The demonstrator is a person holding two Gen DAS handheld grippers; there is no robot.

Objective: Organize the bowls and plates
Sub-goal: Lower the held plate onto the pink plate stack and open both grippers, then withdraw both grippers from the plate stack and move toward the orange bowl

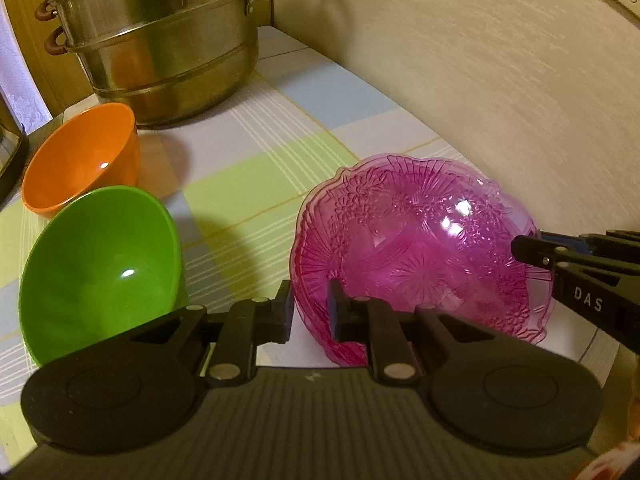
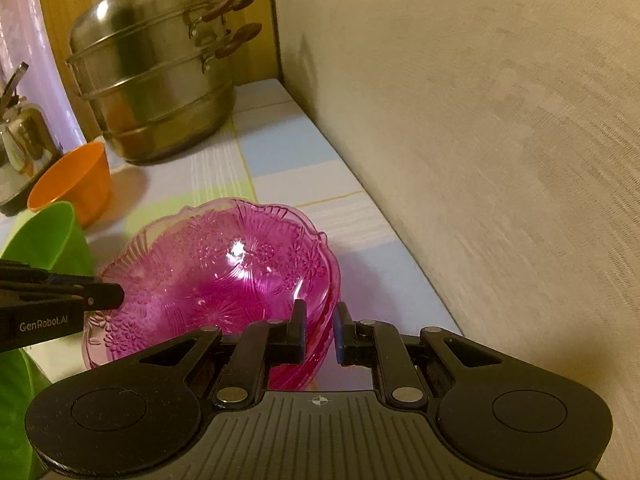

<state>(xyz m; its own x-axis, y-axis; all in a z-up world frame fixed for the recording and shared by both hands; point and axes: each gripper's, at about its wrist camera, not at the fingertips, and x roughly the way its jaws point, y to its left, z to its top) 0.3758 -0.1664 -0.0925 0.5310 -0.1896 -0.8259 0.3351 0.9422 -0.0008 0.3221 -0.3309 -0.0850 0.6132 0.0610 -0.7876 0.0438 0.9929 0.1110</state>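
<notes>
Left wrist view: two claws at the pink bowl [image 1: 420, 240] rim

Far left, an orange bowl [image 1: 80, 160] sits upright on the checked tablecloth [image 1: 256, 152], and a green bowl [image 1: 100, 268] is tipped just near of it. A lidded steel steamer pot [image 1: 160, 40] stands at the far end. The left gripper [image 1: 310, 304] straddles the pink bowl's near-left rim, one pad outside and one inside; cannot tell if the pads press. The pink bowl is tilted, right of the green bowl and close to the wall [image 1: 480, 80]; cannot tell if it touches the cloth. In the right wrist view, the right gripper [image 2: 320, 320] pinches the opposite rim.
</notes>
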